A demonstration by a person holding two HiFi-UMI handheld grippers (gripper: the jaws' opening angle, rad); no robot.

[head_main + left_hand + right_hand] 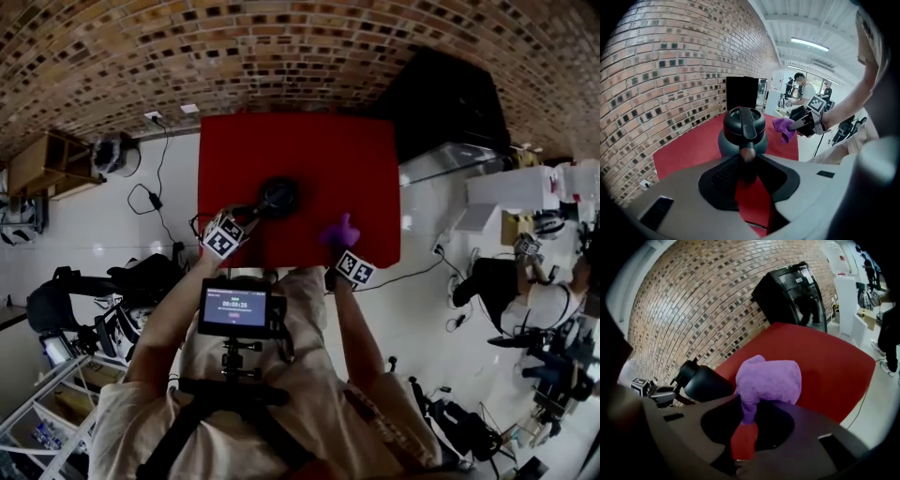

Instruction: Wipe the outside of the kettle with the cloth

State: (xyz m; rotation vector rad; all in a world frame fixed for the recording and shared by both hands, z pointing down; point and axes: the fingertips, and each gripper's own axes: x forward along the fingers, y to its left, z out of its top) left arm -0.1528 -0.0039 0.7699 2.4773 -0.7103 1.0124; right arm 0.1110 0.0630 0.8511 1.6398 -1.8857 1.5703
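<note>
A black kettle [277, 197] stands near the middle of the red table [309, 150]. My left gripper [746, 161] is shut on the end of the kettle's handle [747, 151], which runs back from the lid straight into the jaws. The kettle body [736, 140] sits just beyond them. My right gripper [749, 417] is shut on a purple cloth [769, 379], bunched and held in the air above the table. It is right of the kettle [705, 381] and apart from it. In the head view the cloth [339, 230] is near the table's front edge.
A brick wall [281, 47] runs behind the table. A tall black cabinet [450, 98] stands at the table's far right corner. White boxes [511, 192] and cables [155, 202] lie on the floor at the sides. People stand further right [801, 91].
</note>
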